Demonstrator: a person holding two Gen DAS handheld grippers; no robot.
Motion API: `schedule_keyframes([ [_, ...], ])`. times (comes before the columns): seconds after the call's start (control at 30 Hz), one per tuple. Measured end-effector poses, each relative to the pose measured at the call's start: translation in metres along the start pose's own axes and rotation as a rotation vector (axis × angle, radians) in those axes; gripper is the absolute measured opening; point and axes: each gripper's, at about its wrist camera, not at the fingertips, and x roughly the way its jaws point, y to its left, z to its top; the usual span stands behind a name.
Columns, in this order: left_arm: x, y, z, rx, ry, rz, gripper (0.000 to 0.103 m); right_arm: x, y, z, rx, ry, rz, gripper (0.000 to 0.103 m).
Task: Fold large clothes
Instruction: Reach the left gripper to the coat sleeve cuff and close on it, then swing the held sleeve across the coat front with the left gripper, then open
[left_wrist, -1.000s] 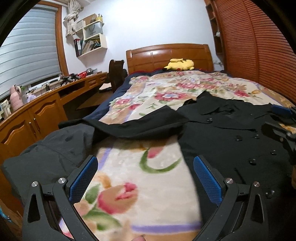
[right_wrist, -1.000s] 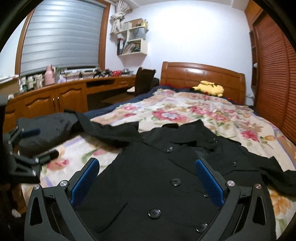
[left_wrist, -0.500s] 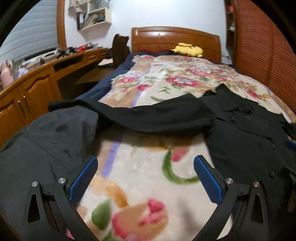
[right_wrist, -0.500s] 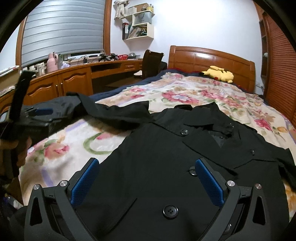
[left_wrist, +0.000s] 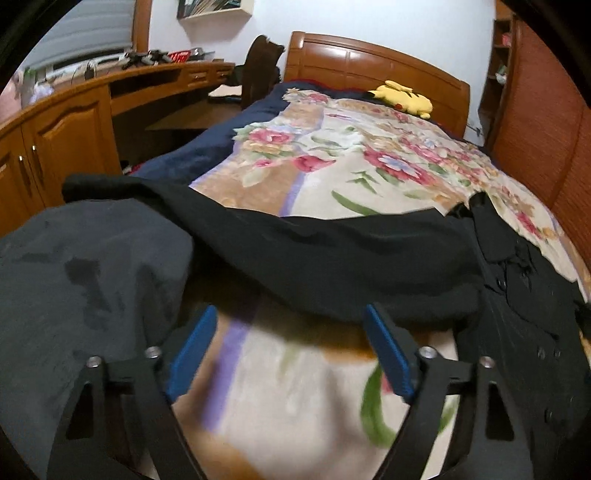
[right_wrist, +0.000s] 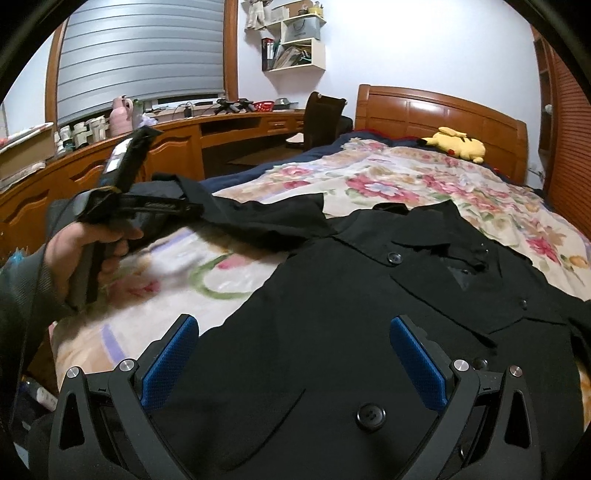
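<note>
Black fabric covers most of the right wrist view: a black buttoned coat (right_wrist: 351, 317) lies flat on the floral bed blanket (right_wrist: 406, 181), collar toward the wooden headboard (right_wrist: 439, 110) at 12 o'clock. The right gripper (right_wrist: 293, 362) hangs over the coat front with its blue pads spread wide, and I see nothing pressed between them. One black sleeve (right_wrist: 266, 218) stretches away toward 10 o'clock. Only this view shows the person's hand (right_wrist: 88, 251) holding the left gripper (right_wrist: 184, 210), which points at that sleeve.

The left wrist view shows what the other hides. Here the sleeve (left_wrist: 332, 251) crosses the picture from 9 to 3 o'clock, just ahead of the left gripper (left_wrist: 288, 347). Its jaws are closing, with only blanket (left_wrist: 295, 387) between the blue pads; the sleeve is not yet between them. A grey padded garment (left_wrist: 81, 288) lies at 9 o'clock, partly under the sleeve end. A yellow plush toy (left_wrist: 404, 98) rests near the headboard (left_wrist: 369, 70).
</note>
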Motion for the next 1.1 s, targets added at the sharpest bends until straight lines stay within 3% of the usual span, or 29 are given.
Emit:
schedule_keyframes([
  [0.2, 0.023, 0.018, 0.02, -0.085, 0.018, 0.01, 0.079, 0.0, -0.001, -0.001, -0.004, 0.009, 0.001, 0.103],
  [0.3, 0.027, 0.017, 0.028, -0.077, 0.005, 0.017, 0.072, -0.001, 0.0, -0.003, -0.009, 0.017, 0.001, 0.103],
  [0.37, 0.029, 0.014, 0.032, -0.061, 0.003, 0.039, 0.059, -0.001, -0.001, -0.003, -0.009, 0.022, -0.002, 0.103],
  [0.5, 0.037, 0.016, 0.037, -0.06, 0.022, 0.044, 0.004, -0.004, -0.004, -0.003, -0.008, 0.02, -0.012, 0.103],
  [0.73, -0.002, -0.017, 0.038, 0.018, -0.05, 0.002, 0.002, -0.016, -0.015, -0.008, -0.005, 0.005, -0.065, 0.103],
  [1.1, -0.092, -0.144, 0.012, 0.258, -0.135, -0.167, 0.002, -0.045, -0.023, -0.022, 0.033, -0.009, -0.132, 0.103],
])
